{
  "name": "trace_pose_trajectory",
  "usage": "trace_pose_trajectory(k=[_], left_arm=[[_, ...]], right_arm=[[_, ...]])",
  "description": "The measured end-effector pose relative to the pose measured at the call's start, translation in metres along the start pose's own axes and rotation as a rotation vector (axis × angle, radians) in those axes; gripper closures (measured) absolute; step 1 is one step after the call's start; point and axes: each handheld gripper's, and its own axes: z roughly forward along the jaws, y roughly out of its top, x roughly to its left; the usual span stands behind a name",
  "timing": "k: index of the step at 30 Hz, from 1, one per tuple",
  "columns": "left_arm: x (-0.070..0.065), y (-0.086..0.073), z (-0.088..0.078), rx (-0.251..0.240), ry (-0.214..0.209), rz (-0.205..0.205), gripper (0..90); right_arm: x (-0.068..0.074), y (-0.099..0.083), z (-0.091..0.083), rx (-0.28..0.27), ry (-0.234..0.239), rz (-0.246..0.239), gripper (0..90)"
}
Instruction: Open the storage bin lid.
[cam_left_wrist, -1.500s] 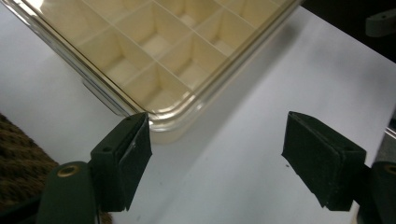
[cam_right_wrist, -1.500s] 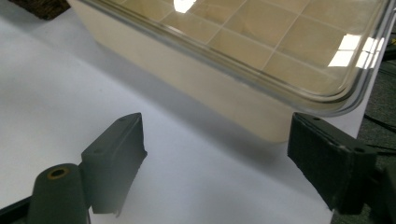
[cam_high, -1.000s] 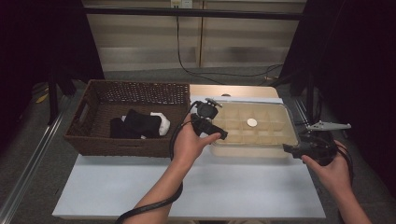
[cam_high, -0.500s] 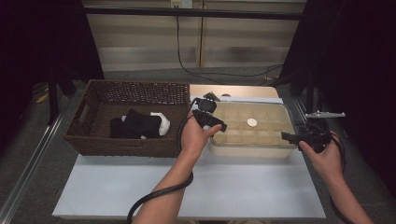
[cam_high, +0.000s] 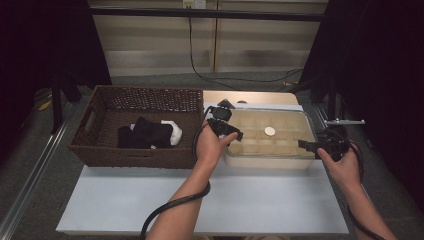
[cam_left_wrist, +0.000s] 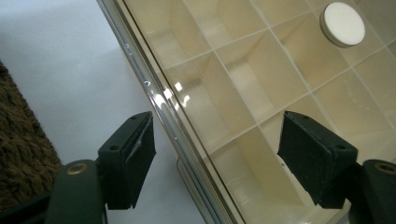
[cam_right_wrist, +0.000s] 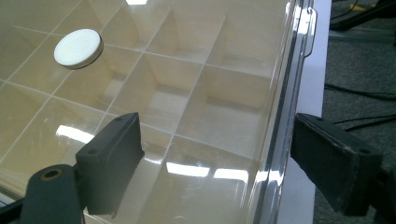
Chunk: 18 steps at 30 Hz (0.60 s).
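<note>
Basket (cam_high: 137, 127) of dark wicker sits at the left of the table (cam_high: 210, 200), with black and white cloth (cam_high: 150, 132) bundled inside. Just right of it the left gripper (cam_high: 224, 111) hangs over the near left edge of the box (cam_high: 270, 134); in the left gripper view its jaws stand apart, one outside the lid rim (cam_left_wrist: 154, 100) and one over the compartments, and they have just been closing a little with that edge between them, pads not yet pressing. Box is clear plastic, divided into cells, with a white disc (cam_high: 269, 131) lying toward its middle. At the right end the right gripper (cam_high: 306, 145) straddles the rim (cam_right_wrist: 285, 93) likewise, jaws released. Both seem posed to take the lid by its two ends so it lifts level. Table is white and matte; beyond it lie grey floor, a pale panelled wall, cables and dark curtains at both sides
</note>
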Motion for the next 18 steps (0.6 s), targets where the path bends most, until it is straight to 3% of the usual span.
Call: trace_pose_trajectory(k=[10,18], left_arm=[[0.0014,0.0007,0.0039,0.001,-0.022,-0.035,29.7],[0.0037,-0.0017,0.0032,-0.018,-0.038,-0.082,33.5]], right_arm=[[-0.0051,0.0003,0.0041,0.017,0.047,0.074,16.6],[-0.0056,0.0008,0.0029,0.019,0.045,0.096,19.8]])
